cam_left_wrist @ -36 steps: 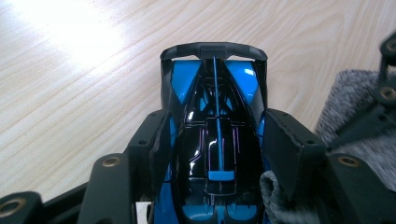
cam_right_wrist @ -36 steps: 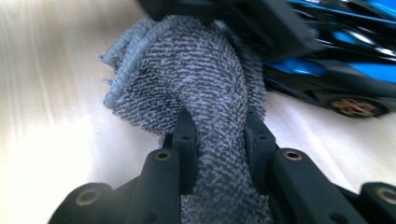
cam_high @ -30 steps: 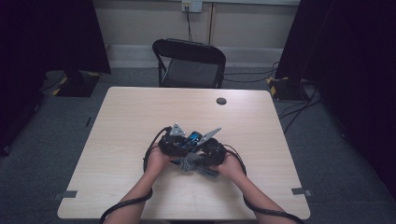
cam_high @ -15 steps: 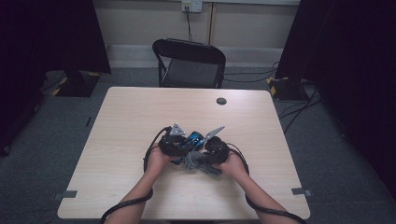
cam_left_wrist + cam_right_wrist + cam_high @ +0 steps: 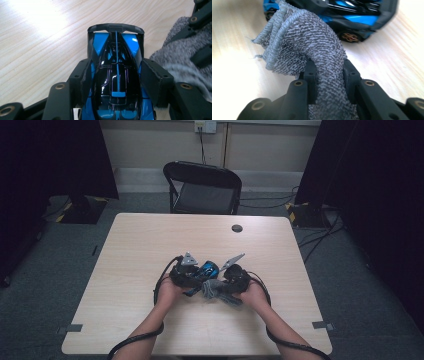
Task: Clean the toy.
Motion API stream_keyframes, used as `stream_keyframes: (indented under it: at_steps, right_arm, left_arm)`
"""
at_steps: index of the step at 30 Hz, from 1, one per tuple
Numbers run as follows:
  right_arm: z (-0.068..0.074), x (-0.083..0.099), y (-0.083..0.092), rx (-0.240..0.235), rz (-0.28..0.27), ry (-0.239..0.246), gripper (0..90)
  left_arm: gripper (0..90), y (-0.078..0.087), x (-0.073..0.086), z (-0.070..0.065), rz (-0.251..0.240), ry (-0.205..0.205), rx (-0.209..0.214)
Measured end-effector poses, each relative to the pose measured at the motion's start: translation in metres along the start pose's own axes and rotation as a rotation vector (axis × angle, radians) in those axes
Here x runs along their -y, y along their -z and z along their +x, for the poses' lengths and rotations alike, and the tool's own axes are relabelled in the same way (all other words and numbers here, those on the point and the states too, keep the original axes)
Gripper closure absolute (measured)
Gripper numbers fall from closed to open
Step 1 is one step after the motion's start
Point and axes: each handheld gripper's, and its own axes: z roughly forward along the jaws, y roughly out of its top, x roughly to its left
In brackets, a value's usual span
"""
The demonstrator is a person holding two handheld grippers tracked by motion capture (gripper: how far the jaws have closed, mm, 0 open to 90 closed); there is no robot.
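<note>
A blue and black toy car (image 5: 116,72) sits between the jaws of my left gripper (image 5: 116,75), whose pads press on both of its sides. In the high view the toy car (image 5: 206,269) lies near the table's middle, between both hands. My right gripper (image 5: 329,72) is shut on a folded grey cloth (image 5: 312,47), which bulges up past the jaws and reaches the side of the toy car (image 5: 352,17). The grey cloth (image 5: 180,57) also shows at the right of the left gripper view. From above, my left gripper (image 5: 192,276) and right gripper (image 5: 220,287) stand close together.
A light wooden table (image 5: 150,245) carries everything. A small dark round spot (image 5: 237,228) sits near its far edge. A black folding chair (image 5: 202,187) stands behind the table. Cables trail from both grippers toward the table's near edge.
The right gripper with the cloth has shifted slightly against the car. The left gripper and the car have stayed in place.
</note>
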Motion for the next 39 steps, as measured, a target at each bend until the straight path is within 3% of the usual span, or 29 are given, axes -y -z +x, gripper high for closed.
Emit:
stream_keyframes:
  at_steps: [5,8,16,24,32,39]
  right_arm:
    - [-0.004,0.002,0.002,0.015,0.002,-0.008,70.8]
    - [-0.009,0.004,0.005,0.061,0.011,-0.01,70.7]
    - [-0.026,0.01,0.01,0.062,-0.012,-0.069,70.5]
    - [-0.03,0.007,0.011,0.102,-0.009,-0.072,70.1]
    - [-0.047,0.016,0.024,0.154,-0.026,-0.14,70.6]
    - [-0.04,0.023,0.04,0.128,-0.07,-0.101,70.5]
  left_arm:
    - [43.1,0.0,0.0,0.0,-0.003,-0.001,0.001]
    - [43.1,0.001,0.001,0.0,-0.002,-0.003,0.002]
    - [43.0,0.001,0.002,0.0,-0.004,-0.007,-0.002]
    - [43.0,0.001,0.001,-0.001,-0.001,-0.002,-0.009]
    - [42.9,0.001,-0.001,-0.001,0.014,-0.002,-0.008]
    - [42.8,0.001,-0.001,0.0,0.017,-0.006,-0.005]
